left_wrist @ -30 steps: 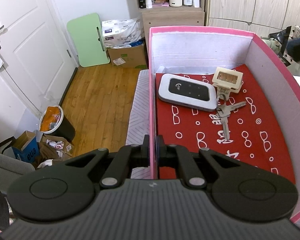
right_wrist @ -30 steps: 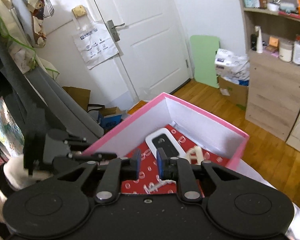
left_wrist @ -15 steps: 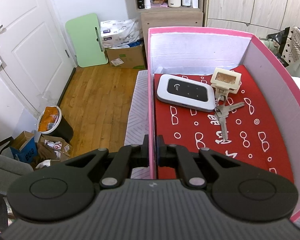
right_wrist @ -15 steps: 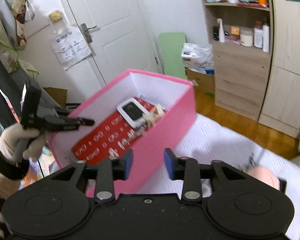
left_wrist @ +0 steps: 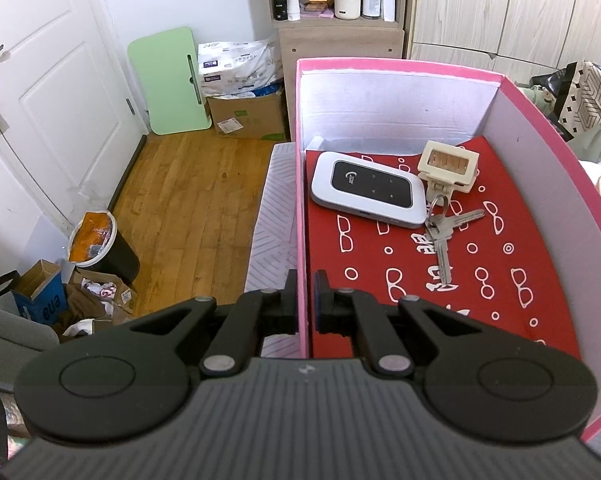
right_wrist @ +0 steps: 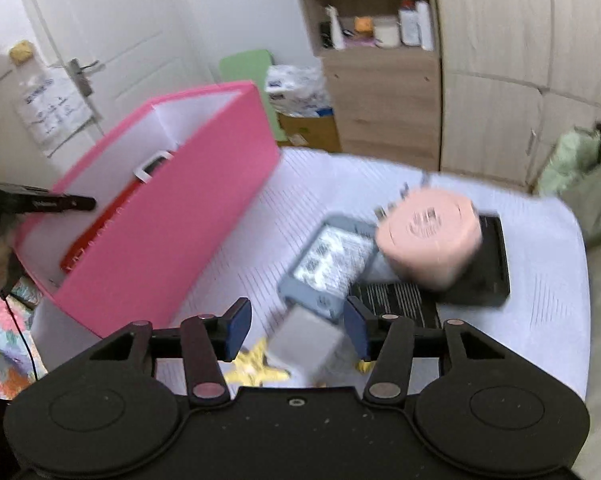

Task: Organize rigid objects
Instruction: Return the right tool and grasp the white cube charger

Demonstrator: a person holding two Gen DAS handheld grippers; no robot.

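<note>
Swinging away from the pink box [right_wrist: 168, 216], the right gripper [right_wrist: 296, 330] is opening empty over the grey block [right_wrist: 304, 346]; the left gripper [left_wrist: 305, 300] is clamping the box wall. Router [left_wrist: 366, 188] and keys [left_wrist: 442, 236] are lying boxed; the pink container [right_wrist: 428, 240] is waiting outside.

The box [left_wrist: 302, 208] is pink outside with white inner walls; its red lining [left_wrist: 412, 280] carries white spectacles and rings; the router [left_wrist: 367, 188] is white with a black face; the key holder [left_wrist: 449, 165] is cream; the round container [right_wrist: 430, 238] is peach; the floor [left_wrist: 192, 204] is honey-brown wood.
</note>
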